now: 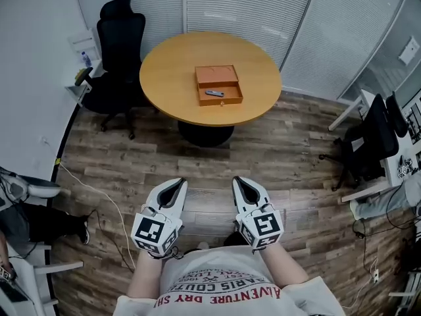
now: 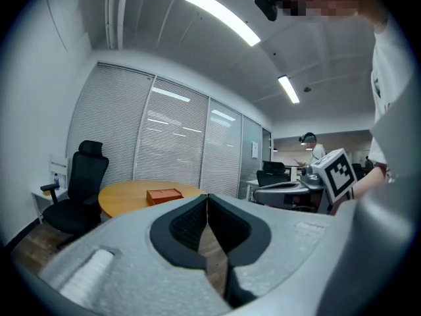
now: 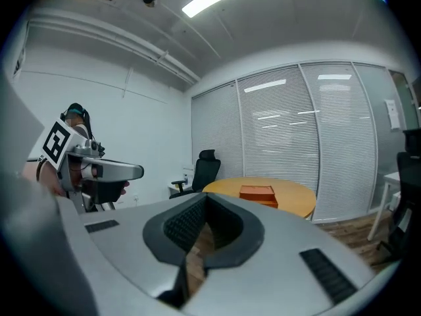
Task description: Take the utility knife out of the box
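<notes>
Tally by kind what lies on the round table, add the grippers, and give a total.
Box: 1
Utility knife: 1
Grippers: 2, left gripper and right gripper
Total: 4

We are making out the utility knife (image 1: 214, 93) only as a tiny grey sliver in the open orange box (image 1: 219, 84), too small for detail. In both gripper views the box's wall is hiding it. The head view's bottom edge is cutting off our forearms (image 1: 281, 268).
</notes>
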A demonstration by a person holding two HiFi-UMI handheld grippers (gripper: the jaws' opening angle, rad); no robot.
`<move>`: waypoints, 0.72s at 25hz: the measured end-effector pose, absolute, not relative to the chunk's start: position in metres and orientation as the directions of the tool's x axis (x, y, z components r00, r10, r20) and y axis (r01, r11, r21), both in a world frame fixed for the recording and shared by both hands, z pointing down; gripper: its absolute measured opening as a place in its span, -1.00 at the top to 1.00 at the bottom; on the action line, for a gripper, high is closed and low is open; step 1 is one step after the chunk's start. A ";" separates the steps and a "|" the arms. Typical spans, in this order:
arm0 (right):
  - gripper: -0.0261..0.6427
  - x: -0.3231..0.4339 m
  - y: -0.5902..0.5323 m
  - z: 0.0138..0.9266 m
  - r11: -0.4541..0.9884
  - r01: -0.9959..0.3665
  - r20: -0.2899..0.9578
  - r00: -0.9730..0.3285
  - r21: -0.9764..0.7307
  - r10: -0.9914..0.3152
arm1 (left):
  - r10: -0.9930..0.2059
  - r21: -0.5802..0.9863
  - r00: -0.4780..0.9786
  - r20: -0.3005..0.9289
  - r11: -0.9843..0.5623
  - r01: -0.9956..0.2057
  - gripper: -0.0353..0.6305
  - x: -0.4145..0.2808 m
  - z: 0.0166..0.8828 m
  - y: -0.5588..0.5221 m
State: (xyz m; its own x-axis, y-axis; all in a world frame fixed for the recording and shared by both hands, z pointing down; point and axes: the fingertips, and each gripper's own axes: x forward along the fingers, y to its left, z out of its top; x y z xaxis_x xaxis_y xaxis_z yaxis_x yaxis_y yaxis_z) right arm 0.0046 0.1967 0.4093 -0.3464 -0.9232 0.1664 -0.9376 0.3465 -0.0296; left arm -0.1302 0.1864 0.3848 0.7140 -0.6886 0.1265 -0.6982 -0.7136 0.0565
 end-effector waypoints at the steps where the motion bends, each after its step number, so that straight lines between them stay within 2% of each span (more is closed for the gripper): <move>1: 0.90 0.002 0.189 0.412 0.351 -0.936 0.173 -0.349 -0.025 -0.921 | -0.692 0.059 0.710 0.129 -0.709 -0.702 0.86 -0.134 0.387 0.180; 7: 0.90 0.007 0.139 0.420 0.381 -0.924 0.174 -0.378 -0.019 -0.909 | -0.707 0.056 0.693 0.142 -0.693 -0.719 0.86 -0.126 0.398 0.133; 14: 0.90 0.031 0.051 0.424 0.480 -0.876 0.181 -0.478 -0.038 -0.859 | -0.734 0.104 0.653 0.185 -0.646 -0.756 0.86 -0.090 0.406 0.051; 18: 0.90 0.058 -0.008 0.414 0.530 -0.848 0.174 -0.524 -0.010 -0.834 | -0.760 0.076 0.625 0.181 -0.622 -0.779 0.86 -0.060 0.392 -0.006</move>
